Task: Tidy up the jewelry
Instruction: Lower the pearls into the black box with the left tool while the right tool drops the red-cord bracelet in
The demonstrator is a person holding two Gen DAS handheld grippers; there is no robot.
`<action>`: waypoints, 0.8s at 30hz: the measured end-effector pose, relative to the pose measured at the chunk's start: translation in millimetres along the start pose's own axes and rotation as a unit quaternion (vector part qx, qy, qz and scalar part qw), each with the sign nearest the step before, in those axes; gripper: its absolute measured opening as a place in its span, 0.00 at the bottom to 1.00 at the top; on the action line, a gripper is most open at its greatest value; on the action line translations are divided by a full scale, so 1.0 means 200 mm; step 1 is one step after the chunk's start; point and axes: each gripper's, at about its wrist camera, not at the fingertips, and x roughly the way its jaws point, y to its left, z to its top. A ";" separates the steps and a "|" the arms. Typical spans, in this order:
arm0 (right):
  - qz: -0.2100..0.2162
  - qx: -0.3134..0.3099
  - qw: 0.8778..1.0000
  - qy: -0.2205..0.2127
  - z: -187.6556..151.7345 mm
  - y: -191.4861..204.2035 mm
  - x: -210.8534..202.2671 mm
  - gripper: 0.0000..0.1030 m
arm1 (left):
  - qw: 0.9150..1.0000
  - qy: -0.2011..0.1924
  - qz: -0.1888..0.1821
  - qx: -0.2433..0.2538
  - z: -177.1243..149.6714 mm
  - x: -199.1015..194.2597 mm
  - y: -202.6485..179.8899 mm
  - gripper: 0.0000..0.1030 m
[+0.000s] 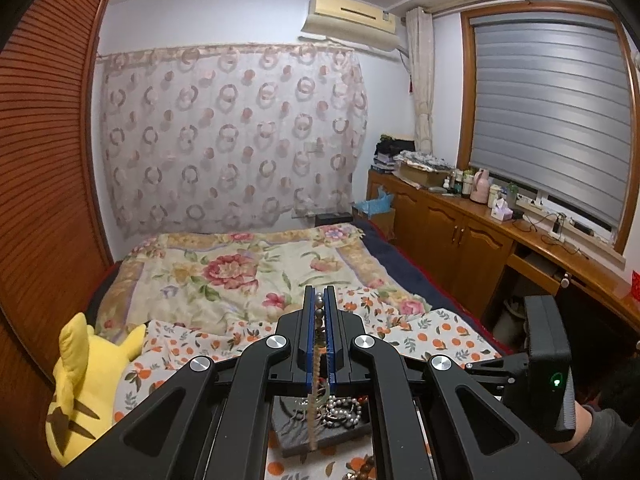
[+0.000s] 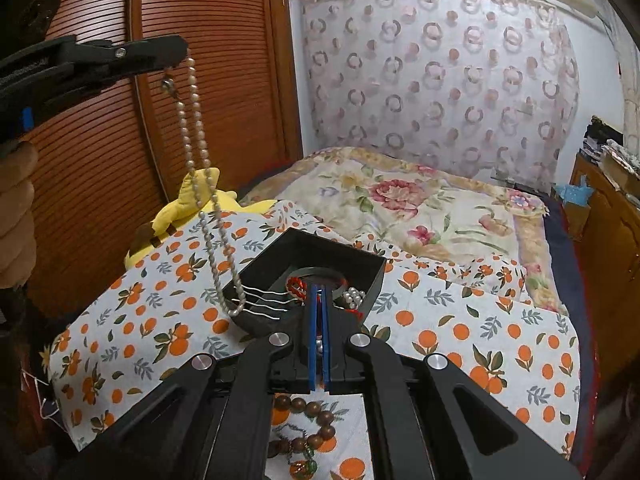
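My left gripper (image 1: 319, 294) is shut on a pearl necklace (image 2: 204, 184). It shows high at the left of the right wrist view (image 2: 176, 54), and the necklace hangs from it down to the near left corner of a black jewelry tray (image 2: 372, 280). The tray holds a red ornament (image 2: 296, 286), a round ring, silver wires and pearl beads (image 2: 354, 296). My right gripper (image 2: 319, 292) is over the tray's near edge, nearly shut, with a silver bead and something red between its blue pads. In the left wrist view the tray (image 1: 288, 436) lies under the gripper with beads in it.
The tray stands on an orange-print cloth (image 2: 480, 320) spread over the bed. A brown wooden bead bracelet (image 2: 308, 432) lies on the cloth under my right gripper. A yellow plush toy (image 1: 84, 380) lies at the left by the wooden wardrobe (image 2: 100, 184). Wooden cabinets (image 1: 460, 240) run along the right.
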 end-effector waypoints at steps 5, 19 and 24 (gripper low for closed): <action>0.008 0.005 1.000 -0.001 0.01 -0.01 0.05 0.03 | 0.999 0.031 0.003 -0.008 -0.10 0.14 0.04 0.03; 0.021 0.031 0.999 0.029 -0.03 -0.02 0.25 0.03 | 0.995 0.094 0.006 -0.023 -0.36 0.31 0.13 0.04; 0.026 0.037 0.998 0.042 -0.06 -0.02 0.31 0.03 | 0.994 0.109 0.009 -0.027 -0.45 0.32 0.15 0.08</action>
